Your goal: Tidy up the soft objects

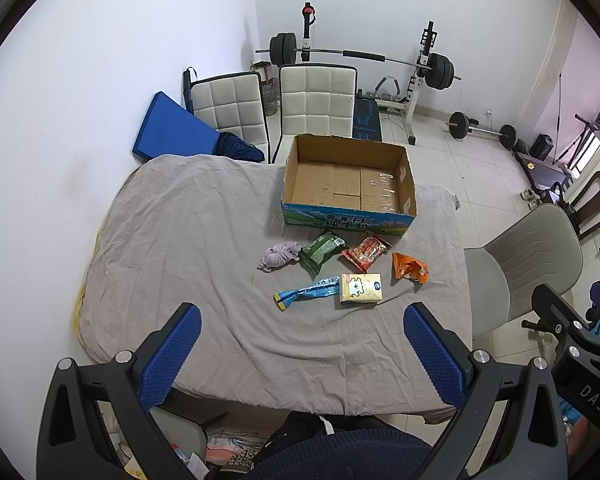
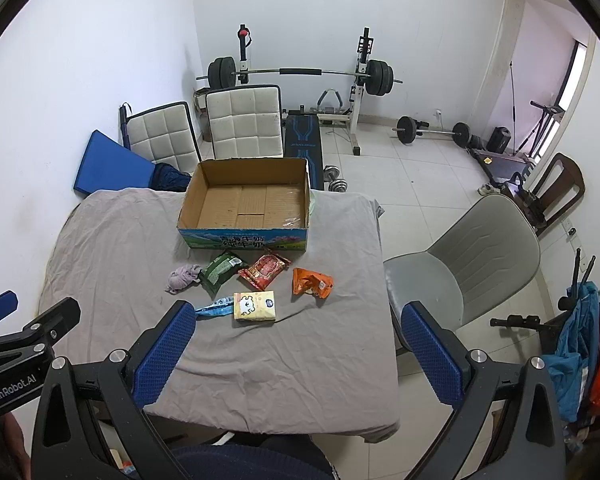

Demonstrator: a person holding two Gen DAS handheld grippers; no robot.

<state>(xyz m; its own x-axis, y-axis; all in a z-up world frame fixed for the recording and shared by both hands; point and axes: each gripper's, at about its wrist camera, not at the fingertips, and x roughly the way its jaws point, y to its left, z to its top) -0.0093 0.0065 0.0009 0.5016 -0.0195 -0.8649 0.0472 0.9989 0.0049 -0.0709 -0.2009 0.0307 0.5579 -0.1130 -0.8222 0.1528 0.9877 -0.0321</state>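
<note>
An empty cardboard box (image 1: 407, 190) (image 2: 188, 206) stands at the far side of a table under a grey cloth (image 1: 180, 240) (image 2: 120, 248). In front of it lie a crumpled purple cloth (image 1: 278, 255) (image 2: 182, 276), a green packet (image 1: 322, 249) (image 2: 220, 270), a red packet (image 1: 366, 253) (image 2: 264, 270), an orange packet (image 1: 410, 267) (image 2: 312, 283), a blue wrapper (image 1: 306, 293) (image 2: 216, 308) and a yellow tissue pack (image 1: 361, 288) (image 2: 254, 306). My left gripper (image 1: 300, 354) and right gripper (image 2: 296, 354) are both open and empty, above the table's near edge.
A grey chair (image 1: 528, 272) (image 2: 464, 264) stands right of the table. Two white padded chairs (image 1: 316, 98) (image 2: 244, 120) and a blue mat (image 1: 168, 128) (image 2: 108, 168) are behind it. A barbell rack (image 1: 420, 64) (image 2: 360, 76) stands at the far wall.
</note>
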